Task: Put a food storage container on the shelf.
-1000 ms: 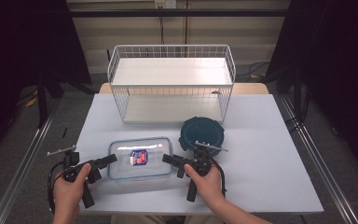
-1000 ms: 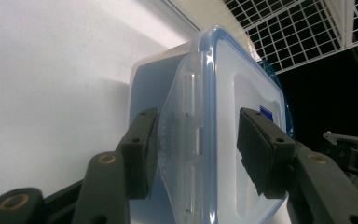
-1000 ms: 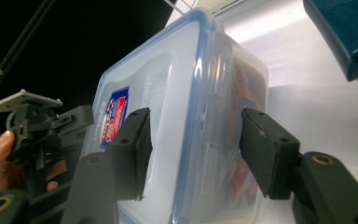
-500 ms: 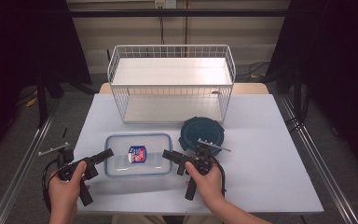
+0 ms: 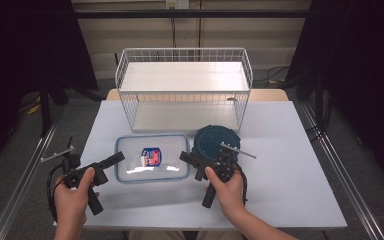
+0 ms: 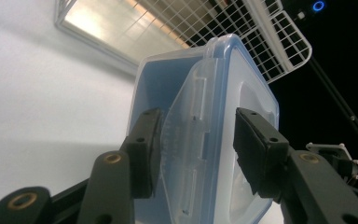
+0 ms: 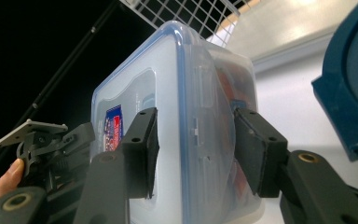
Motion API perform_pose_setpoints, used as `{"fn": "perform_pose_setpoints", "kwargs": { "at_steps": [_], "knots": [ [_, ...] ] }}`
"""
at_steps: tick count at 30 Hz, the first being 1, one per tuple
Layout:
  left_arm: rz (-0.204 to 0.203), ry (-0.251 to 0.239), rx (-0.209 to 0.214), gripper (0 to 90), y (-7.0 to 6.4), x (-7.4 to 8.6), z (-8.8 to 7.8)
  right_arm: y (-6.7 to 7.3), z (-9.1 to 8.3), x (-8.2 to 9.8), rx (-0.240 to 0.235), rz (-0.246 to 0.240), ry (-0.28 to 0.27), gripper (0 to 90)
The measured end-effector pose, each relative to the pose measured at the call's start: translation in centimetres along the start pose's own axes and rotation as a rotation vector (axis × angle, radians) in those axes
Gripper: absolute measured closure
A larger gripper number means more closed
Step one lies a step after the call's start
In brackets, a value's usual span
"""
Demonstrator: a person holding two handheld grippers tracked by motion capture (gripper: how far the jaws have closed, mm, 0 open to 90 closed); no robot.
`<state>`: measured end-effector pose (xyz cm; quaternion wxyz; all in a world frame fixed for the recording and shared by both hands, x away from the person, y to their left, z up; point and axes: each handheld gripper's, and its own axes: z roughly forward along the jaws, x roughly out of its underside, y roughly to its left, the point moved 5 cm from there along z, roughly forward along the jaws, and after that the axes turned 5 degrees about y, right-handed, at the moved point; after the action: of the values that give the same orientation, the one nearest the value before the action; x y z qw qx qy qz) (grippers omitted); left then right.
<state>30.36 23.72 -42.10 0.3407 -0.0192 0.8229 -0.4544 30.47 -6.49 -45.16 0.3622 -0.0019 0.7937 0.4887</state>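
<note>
A clear plastic container (image 5: 152,157) with a blue-rimmed lid and a red-and-blue label sits between my two grippers near the table's front. My left gripper (image 5: 115,160) grips its left end, and in the left gripper view the jaws (image 6: 196,154) clamp the end flap of the container (image 6: 200,93) from above and below. My right gripper (image 5: 185,156) holds the right end. Its jaws (image 7: 193,149) have just been closing, with the container (image 7: 191,79) between them, one pad on the lid and one on the underside. The box hangs slightly above the table.
A dark blue round lidded tub (image 5: 215,140) stands just right of the container, close behind my right gripper. A white wire basket (image 5: 185,85) spans the back of the white table (image 5: 290,165). Metal rails run along both table sides.
Both hands have risen, and the container has come up with them, off the table. The right jaws have drawn closer on the box.
</note>
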Motion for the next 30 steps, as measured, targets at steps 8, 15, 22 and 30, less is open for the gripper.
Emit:
{"fn": "perform_pose_setpoints", "kwargs": {
  "at_steps": [8, 15, 22, 30],
  "knots": [
    [0.002, -0.015, 0.036, 54.3, -1.1, -0.7, 0.4, 0.3, -0.7, -1.3, -0.003, -0.001, -0.043, 51.5],
    [0.028, -0.045, 0.055, 55.0, -2.1, -1.3, 0.3, 0.9, -1.0, -2.4, -0.012, -0.004, -0.075, 51.5],
    [0.038, -0.050, 0.072, 55.2, -2.9, -1.9, 0.9, 1.1, -1.5, -3.4, -0.015, -0.004, -0.104, 51.6],
    [0.048, -0.050, 0.105, 55.3, -4.1, -2.5, 2.1, 1.2, -2.4, -5.0, 0.000, -0.024, -0.145, 51.5]
  ]
}}
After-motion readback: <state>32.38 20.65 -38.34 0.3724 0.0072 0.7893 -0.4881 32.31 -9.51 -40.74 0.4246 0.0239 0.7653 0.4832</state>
